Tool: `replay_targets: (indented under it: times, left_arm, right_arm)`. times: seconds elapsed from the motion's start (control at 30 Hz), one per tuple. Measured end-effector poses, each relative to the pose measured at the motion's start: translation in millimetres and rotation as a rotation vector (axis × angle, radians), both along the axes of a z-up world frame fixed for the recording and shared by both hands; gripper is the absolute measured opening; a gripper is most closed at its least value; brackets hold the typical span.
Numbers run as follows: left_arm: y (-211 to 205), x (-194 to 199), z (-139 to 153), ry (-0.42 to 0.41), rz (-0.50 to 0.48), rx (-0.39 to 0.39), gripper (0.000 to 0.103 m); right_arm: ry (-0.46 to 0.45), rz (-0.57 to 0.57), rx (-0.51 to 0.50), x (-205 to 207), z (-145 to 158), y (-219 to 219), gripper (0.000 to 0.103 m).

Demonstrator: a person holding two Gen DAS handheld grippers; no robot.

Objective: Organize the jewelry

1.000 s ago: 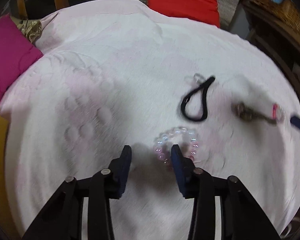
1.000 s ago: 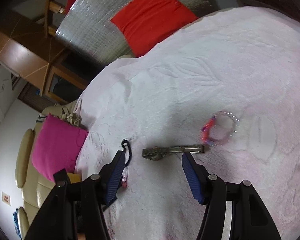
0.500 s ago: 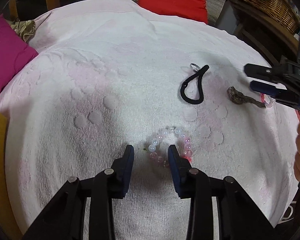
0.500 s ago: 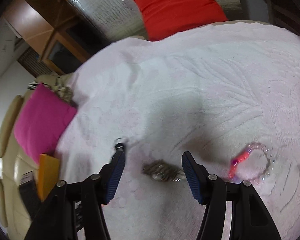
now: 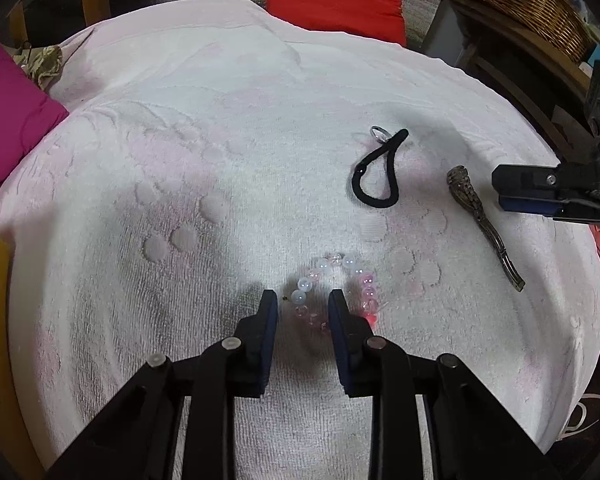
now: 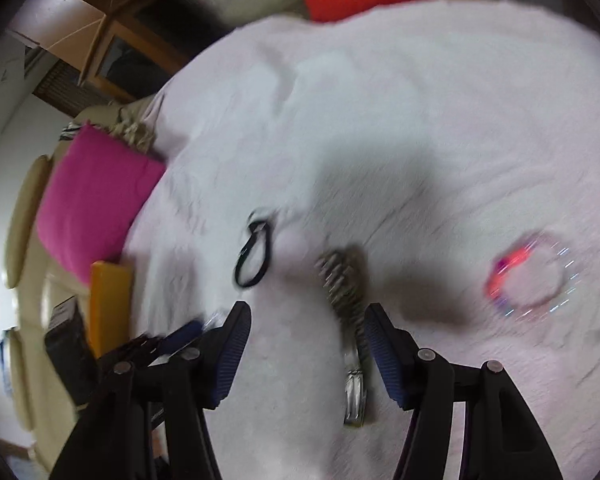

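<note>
left gripper (image 5: 303,307), jaws apart, straddles a pale beaded bracelet (image 5: 334,289) on a white towel (image 5: 180,160); black cord loop (image 5: 378,174) lies beyond.

Black left hand-held gripper (image 5: 302,308), 2 blue-padded fingers (image 5: 269,320), silver round screws, matching right hand-held gripper (image 6: 306,336)

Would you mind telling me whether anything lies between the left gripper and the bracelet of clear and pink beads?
Nothing visible: the left gripper is open, its fingers straddling the near side of the bead bracelet.

Both wrist views look closely down along their fingers, sharing the black cord loop (image 5: 376,176) (image 6: 254,254).
</note>
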State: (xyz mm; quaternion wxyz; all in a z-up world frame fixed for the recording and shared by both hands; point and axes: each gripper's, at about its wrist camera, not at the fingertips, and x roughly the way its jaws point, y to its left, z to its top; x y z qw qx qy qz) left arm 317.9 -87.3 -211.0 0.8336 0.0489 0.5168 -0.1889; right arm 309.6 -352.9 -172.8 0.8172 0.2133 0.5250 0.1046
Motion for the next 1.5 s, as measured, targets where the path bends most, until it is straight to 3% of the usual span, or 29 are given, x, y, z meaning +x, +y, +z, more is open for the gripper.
replay_targets:
  times: [0.13,0.23,0.4,0.47,0.53,0.6,0.77,1.13,1.3,1.5]
  left_arm:
    - [0.4,-0.3,-0.2,-0.003,0.0,0.002,0.028]
    - [-1.7,0.5,-0.3,-0.006,-0.005,0.001,0.028]
    - [-5.0,-0.6,-0.2,-0.014,-0.021,0.003,0.028]
    - [-5.5,-0.3,-0.5,-0.017,-0.024,-0.001,0.028]
    - [-5.6,0.0,-0.9,-0.015,-0.027,-0.009,0.024]
    - [-5.2,0.3,-0.6,-0.007,-0.03,-0.027,0.013]
    - [-7.2,-5.6,8.3,-0.037,-0.058,-0.059,0.007]
    - [-8.8,-17.9,39.5,-0.116,-0.071,-0.138,0.007]
    - [-7.0,-20.6,48.0,-0.146,-0.054,-0.144,0.007]
    - [-7.4,-18.0,44.8,-0.155,-0.031,-0.118,0.007]
  right_arm:
    - [-0.004,-0.035,-0.11,3.8,-8.0,8.4,0.061]
    - [-0.03,-0.03,-0.209,5.1,-10.2,23.6,0.037]
    - [-0.069,-0.001,-0.413,0.1,-9.0,49.9,0.027]
    - [-0.076,-0.002,-0.43,-2.1,-8.7,52.1,0.026]
    - [-0.077,-0.016,-0.414,-6.3,-9.0,49.2,0.026]
    - [-0.075,-0.027,-0.39,-10.5,-6.8,44.9,0.026]
    - [-0.072,-0.069,-0.25,-18.0,0.7,29.3,0.026]
    - [-0.158,-0.1,-0.009,-45.4,25.6,-0.4,0.026]
    - [-0.203,-0.097,0.024,-51.2,34.6,-1.1,0.026]
    - [-0.194,-0.101,0.049,-53.6,33.0,-5.4,0.026]
